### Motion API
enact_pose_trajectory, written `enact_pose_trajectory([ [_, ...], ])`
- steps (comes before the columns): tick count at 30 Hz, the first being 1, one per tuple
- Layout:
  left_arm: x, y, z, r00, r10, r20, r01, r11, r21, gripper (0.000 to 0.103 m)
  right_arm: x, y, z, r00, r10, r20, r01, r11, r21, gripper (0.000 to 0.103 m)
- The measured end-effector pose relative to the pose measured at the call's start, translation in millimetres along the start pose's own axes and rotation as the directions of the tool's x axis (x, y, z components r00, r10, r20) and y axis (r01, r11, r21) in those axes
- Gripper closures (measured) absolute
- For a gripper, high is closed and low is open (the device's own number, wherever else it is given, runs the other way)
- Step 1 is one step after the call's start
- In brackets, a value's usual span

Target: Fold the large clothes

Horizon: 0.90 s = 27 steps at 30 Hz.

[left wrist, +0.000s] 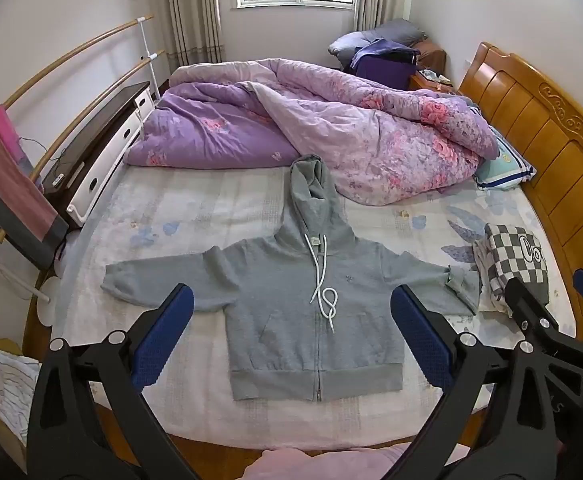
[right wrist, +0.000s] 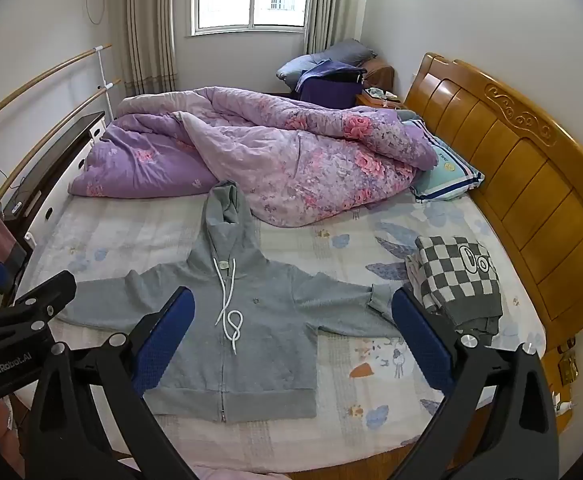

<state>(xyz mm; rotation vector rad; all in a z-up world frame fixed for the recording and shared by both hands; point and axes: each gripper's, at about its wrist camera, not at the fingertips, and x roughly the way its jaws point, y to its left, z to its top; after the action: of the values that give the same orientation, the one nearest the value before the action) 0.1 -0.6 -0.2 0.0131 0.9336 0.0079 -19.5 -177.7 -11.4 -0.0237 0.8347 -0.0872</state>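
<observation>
Both tongs up and hovering: my left gripper (left wrist: 291, 332) is spread wide with nothing between its blue pads, and my right gripper (right wrist: 291, 336) is just as wide and just as empty. Neither one touches cloth.

Straight ahead and below the left gripper lies the grey hoodie (left wrist: 311, 300), flat on the bed sheet (left wrist: 191, 216), front up, zipper closed, both sleeves stretched out sideways, hood pointing away from me. From the right gripper it sits ahead and off to the left, its near sleeve cuff (right wrist: 379, 300) just inside my right finger. The white drawstring (left wrist: 323, 292) loops loose over the chest.

Beyond the right gripper's right finger, a checkered folded garment (right wrist: 459, 276) rests beside that cuff. Further out, the purple quilt (left wrist: 331, 128) is heaped against the hood's tip.

My read: laid out, no fold made yet. Next I'd drop each gripper onto a sleeve and bring it across the chest, pinching only one layer.
</observation>
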Motion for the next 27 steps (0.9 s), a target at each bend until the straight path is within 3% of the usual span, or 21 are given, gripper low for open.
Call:
enact_pose_trajectory([
  [27, 2.5, 4.0, -1.5, 1.0, -0.011, -0.008, 0.011, 1.0, -0.012, 0.004, 3.2, -1.1, -17.6, 1.0, 0.013, -0.003, -0.013, 1.0, 0.008, 0.008],
])
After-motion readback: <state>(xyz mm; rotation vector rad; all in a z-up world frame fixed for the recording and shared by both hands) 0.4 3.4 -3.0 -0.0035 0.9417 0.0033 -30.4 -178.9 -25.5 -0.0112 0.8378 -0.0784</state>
